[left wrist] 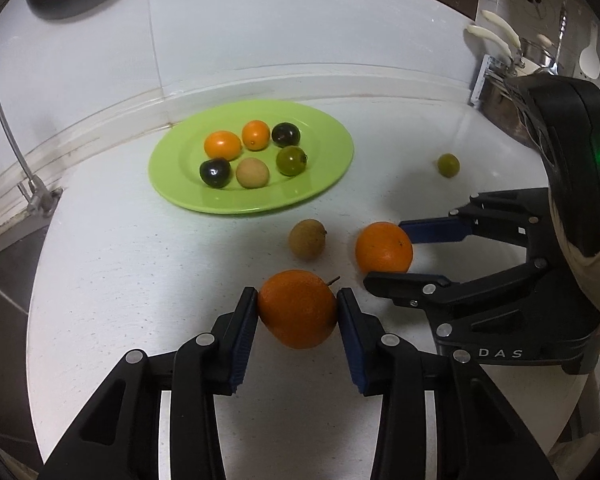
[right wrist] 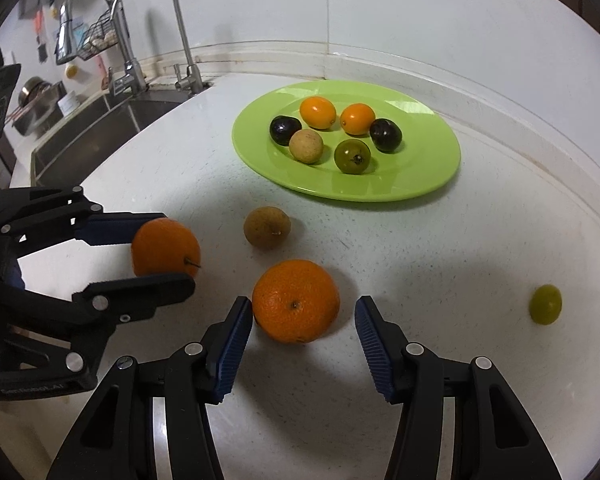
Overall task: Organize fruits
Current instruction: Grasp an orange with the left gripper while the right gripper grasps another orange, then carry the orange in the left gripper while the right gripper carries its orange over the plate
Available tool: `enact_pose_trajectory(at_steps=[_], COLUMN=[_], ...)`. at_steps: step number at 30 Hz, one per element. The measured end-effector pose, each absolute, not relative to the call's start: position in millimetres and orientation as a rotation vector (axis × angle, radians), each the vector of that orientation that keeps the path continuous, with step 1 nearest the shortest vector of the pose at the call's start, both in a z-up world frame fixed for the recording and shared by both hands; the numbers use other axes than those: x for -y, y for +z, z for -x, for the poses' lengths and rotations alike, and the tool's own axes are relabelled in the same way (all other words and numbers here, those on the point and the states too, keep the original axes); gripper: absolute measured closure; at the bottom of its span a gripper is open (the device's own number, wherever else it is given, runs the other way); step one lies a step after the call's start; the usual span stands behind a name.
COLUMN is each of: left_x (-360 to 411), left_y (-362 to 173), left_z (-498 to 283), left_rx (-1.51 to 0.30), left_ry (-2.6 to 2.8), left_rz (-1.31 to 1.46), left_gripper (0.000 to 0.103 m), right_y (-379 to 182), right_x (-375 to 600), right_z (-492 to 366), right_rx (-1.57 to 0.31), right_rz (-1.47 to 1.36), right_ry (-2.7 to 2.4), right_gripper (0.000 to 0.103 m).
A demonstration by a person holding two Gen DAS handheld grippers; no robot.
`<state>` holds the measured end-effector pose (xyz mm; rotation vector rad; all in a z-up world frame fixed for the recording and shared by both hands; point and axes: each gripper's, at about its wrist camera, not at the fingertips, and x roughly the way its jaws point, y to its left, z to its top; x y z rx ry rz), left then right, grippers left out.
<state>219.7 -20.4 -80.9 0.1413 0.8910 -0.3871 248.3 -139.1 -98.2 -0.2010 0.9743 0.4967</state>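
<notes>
Six small fruits already lie on the green plate (left wrist: 332, 168). The left gripper (left wrist: 297, 308) pinches the stemmed orange (left wrist: 297, 308); the right gripper (right wrist: 304, 316) stands spread around the second orange (right wrist: 296, 300), with one pad touching it. A brown fruit (right wrist: 267, 227) and a green fruit (right wrist: 545, 304) still wait on the counter (right wrist: 420, 260).

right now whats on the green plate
Six small fruits on the green plate: two orange, two dark, one tan, one green. Whatever lies beneath them is covered.

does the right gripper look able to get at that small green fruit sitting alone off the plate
Probably yes. The small green fruit sits alone on bare counter to the right gripper's right, nothing between. But its open jaws straddle an orange, so it must clear that first.
</notes>
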Motion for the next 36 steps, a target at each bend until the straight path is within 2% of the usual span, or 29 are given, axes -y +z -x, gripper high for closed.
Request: enact_pose_trajectory(at_steps=[6,19,36], left_x=[18.9,8.6,3.4], left_y=[-80.0,-63.9,3.0], left_z=[-219.2,-213.9,-210.9], left_rx=[-0.887,-0.857,-0.673], left_ry=[-0.377,-0.361,-0.368], left_rz=[-0.13,-0.098,-0.102], left_gripper=[0.063,0.063,0.063], right_y=[-96.6,-68.5,-2.1], right_x=[140.7,143.2,151.9], right_z=[-247.0,-231.6,-219.5], right_rx=[-0.972,-0.875,-0.693], right_rz=[0.16,0.11,0.036], right_ry=[0.491,0.426,0.372], right_gripper=[0.06,0.06,0.06])
